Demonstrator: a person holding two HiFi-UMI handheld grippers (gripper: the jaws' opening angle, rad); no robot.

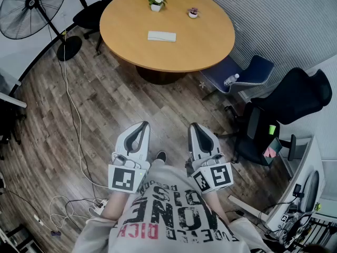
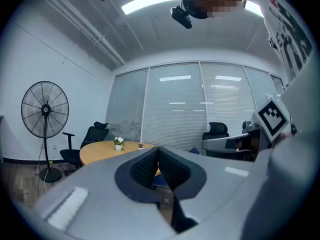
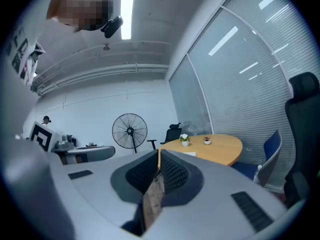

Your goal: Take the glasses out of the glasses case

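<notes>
L gripper [image 1: 142, 125], R gripper [image 1: 194, 126] level, closed

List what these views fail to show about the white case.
- Head view: the white case on the table is too small; open or closed, glasses inside or not, cannot tell.
- Left gripper view: the left gripper covers the table's near part; no case shows.

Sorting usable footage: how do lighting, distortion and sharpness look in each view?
Head view: even light, round table sharp. Left gripper view: strong fisheye, black corners, ceiling light blown out. Right gripper view: same fisheye, window blinds bowed, light strip overexposed.
</notes>
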